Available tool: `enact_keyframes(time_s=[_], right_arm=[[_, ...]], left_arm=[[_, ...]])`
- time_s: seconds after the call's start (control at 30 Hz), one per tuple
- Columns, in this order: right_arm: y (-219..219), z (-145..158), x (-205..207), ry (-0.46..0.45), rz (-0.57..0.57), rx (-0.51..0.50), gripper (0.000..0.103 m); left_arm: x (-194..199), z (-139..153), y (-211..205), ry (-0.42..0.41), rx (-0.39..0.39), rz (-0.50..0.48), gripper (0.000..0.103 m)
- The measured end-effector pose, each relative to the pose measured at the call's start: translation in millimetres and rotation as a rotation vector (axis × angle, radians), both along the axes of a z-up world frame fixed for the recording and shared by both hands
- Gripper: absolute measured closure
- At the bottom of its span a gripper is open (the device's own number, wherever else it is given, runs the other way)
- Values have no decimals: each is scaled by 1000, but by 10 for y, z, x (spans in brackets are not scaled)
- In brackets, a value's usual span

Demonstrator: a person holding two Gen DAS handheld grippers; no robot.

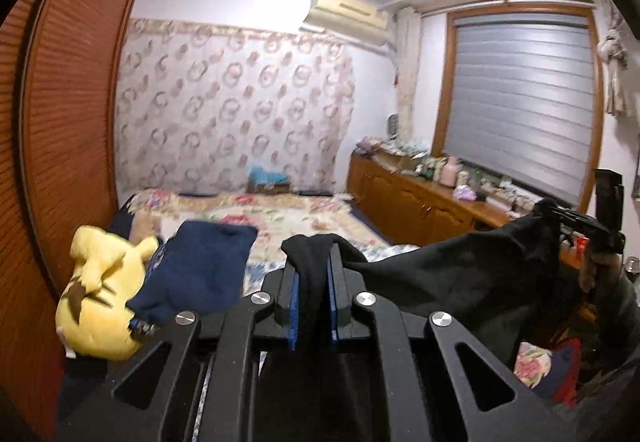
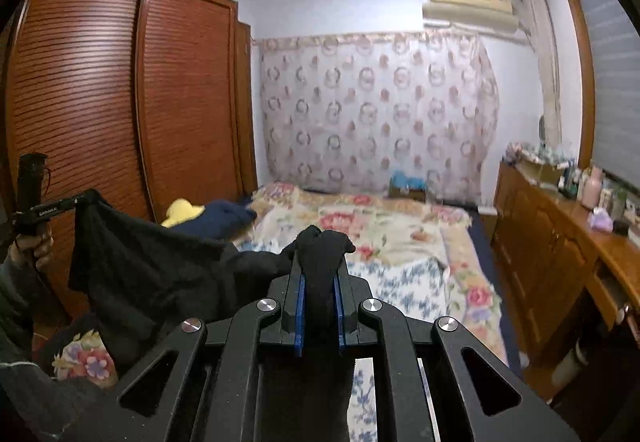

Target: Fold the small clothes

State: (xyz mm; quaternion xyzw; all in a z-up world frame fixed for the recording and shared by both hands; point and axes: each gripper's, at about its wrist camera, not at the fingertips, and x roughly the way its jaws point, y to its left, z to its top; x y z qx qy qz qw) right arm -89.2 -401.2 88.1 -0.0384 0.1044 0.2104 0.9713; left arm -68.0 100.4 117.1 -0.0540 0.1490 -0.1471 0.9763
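Black garment point(image 1: 460, 274) hangs stretched between left tool point(image 1: 314, 282) and right tool point(image 2: 320, 278), both clamped on it; no legible writing.

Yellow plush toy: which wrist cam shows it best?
Left wrist view. The yellow plush toy is large and near there, lying beside the navy garment on the bed. The right wrist view shows only a small yellow patch behind the black garment.

Black garment point(image 1: 460, 274), black grippers with blue pads point(image 2: 299, 316). Bed cover point(image 2: 400, 226) is cream with pink and blue flowers, yellow plush point(image 1: 96, 298) with brown markings, navy clothes point(image 1: 204, 266), reddish-brown wardrobe point(image 2: 120, 102), pink-ringed curtain point(image 1: 236, 110).
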Motion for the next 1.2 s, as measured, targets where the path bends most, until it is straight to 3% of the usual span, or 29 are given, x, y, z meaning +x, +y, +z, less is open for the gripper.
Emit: enact_keyframes(time_s=[0.23,0.53,0.7,0.97,1.2], right_arm=[[-8,63,-255,-104,7,-2,92],[-170,472,-701,-287,-24,16,92],[-203,673,-932,-382,-59,-9,92],[26,414,-898,-374,-121,-59,92],[69,523,-287,-255,-189,-92,92]], left_arm=[[-282,373,-12,-122,-16,0,92],[-492,1057,57,-303,9,36,92],[-451,1291,13,-347,37,55,92],[-247,1193,-111,-327,62,45,92],[628,814,-241,-212,105,88,92]])
